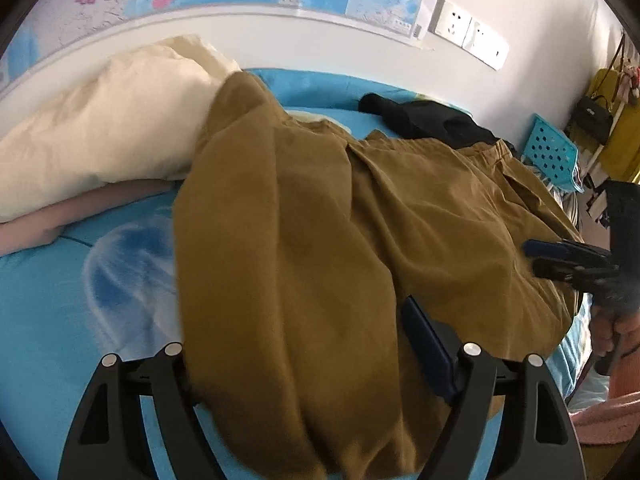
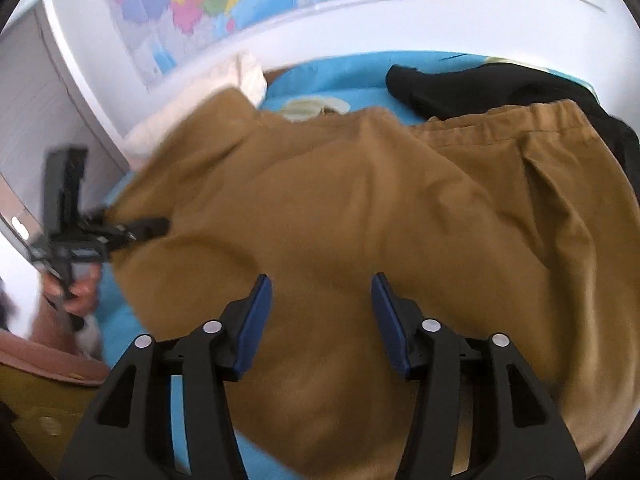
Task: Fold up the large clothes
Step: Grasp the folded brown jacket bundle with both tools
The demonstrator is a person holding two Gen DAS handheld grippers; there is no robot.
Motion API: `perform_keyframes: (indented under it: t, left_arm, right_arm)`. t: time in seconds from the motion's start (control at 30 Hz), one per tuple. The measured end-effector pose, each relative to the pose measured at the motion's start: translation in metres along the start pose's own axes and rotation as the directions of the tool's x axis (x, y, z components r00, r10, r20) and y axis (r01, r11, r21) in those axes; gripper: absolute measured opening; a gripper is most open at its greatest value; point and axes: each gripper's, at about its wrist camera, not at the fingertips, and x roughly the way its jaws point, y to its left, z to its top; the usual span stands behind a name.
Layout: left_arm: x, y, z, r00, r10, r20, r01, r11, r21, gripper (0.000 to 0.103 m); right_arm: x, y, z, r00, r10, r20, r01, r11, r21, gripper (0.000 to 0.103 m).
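Brown trousers (image 1: 320,220) lie spread and creased on a bed with a blue sheet (image 1: 60,280); their elastic waistband (image 2: 520,120) is at the far right. My left gripper (image 1: 296,312) stands wide over the near edge of the cloth. Its right pad (image 1: 428,344) shows bare, and the cloth covers its left finger. In the right wrist view the left gripper (image 2: 156,226) sits at the trousers' left edge. My right gripper (image 2: 320,278) hovers open above the cloth with nothing pinched between its blue pads (image 2: 256,320). In the left wrist view the right gripper (image 1: 532,257) is at the trousers' right edge.
A cream pillow (image 1: 104,128) lies at the back left, partly under a trouser leg. A black garment (image 1: 432,120) lies behind the waistband. A blue perforated basket (image 1: 554,148) and yellow bags (image 1: 616,128) stand beyond the bed's right end. Wall maps (image 2: 200,0) and sockets (image 1: 468,32) are behind.
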Motion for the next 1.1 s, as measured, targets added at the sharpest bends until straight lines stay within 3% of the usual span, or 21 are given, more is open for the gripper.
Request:
perform_keyframes:
  t: [0.13, 0.23, 0.3, 0.37, 0.47, 0.57, 0.63, 0.8, 1.0, 1.1]
  left_arm:
    - [-0.025, 0.008, -0.008, 0.999, -0.008, 0.05, 0.009, 1.0, -0.023, 0.079]
    - [-0.04, 0.004, -0.017, 0.997, 0.005, 0.078, -0.007, 1.0, 0.024, 0.079]
    - [-0.034, 0.006, -0.021, 0.999, 0.017, 0.039, -0.018, 1.0, 0.019, 0.079]
    - [-0.026, 0.01, -0.025, 1.0, 0.009, 0.005, -0.009, 1.0, -0.013, 0.08]
    - [-0.034, 0.015, -0.029, 1.0, -0.016, 0.021, 0.018, 0.997, -0.071, 0.079]
    - [-0.049, 0.017, -0.038, 0.999, -0.014, 0.051, 0.018, 0.997, -0.076, 0.079]
    - [-0.058, 0.019, -0.045, 0.998, -0.039, 0.054, 0.044, 0.995, -0.085, 0.079]
    - [-0.071, 0.02, -0.065, 0.992, -0.127, 0.023, 0.129, 0.988, -0.086, 0.079]
    - [-0.057, -0.004, -0.083, 0.972, -0.226, -0.056, 0.223, 0.973, -0.055, 0.079]
    - [-0.045, -0.011, -0.086, 0.944, -0.322, -0.072, 0.314, 0.944, -0.103, 0.079]
  right_arm:
    - [-0.041, -0.012, -0.011, 0.995, -0.053, 0.079, 0.05, 0.998, 0.039, 0.054]
    - [-0.047, -0.029, -0.022, 0.991, -0.116, 0.065, 0.11, 0.99, 0.086, 0.053]
    - [-0.04, -0.047, -0.03, 0.994, -0.105, 0.013, 0.101, 0.981, 0.164, 0.046]
    - [-0.042, -0.049, -0.034, 0.994, -0.105, 0.024, 0.099, 0.978, 0.186, 0.042]
    - [-0.065, -0.043, -0.04, 0.997, -0.029, 0.078, 0.011, 0.977, 0.215, 0.063]
    - [-0.087, -0.045, -0.053, 0.994, 0.045, 0.097, -0.068, 0.967, 0.246, 0.067]
    - [-0.099, -0.047, -0.068, 0.991, 0.099, 0.092, -0.122, 0.951, 0.283, 0.072]
    - [-0.11, -0.058, -0.103, 0.988, 0.137, 0.068, -0.152, 0.911, 0.382, 0.075]
    - [-0.091, -0.074, -0.107, 0.994, 0.073, 0.082, -0.104, 0.862, 0.496, 0.075]
    - [-0.082, -0.076, -0.101, 0.992, 0.053, 0.113, -0.104, 0.85, 0.517, 0.075]
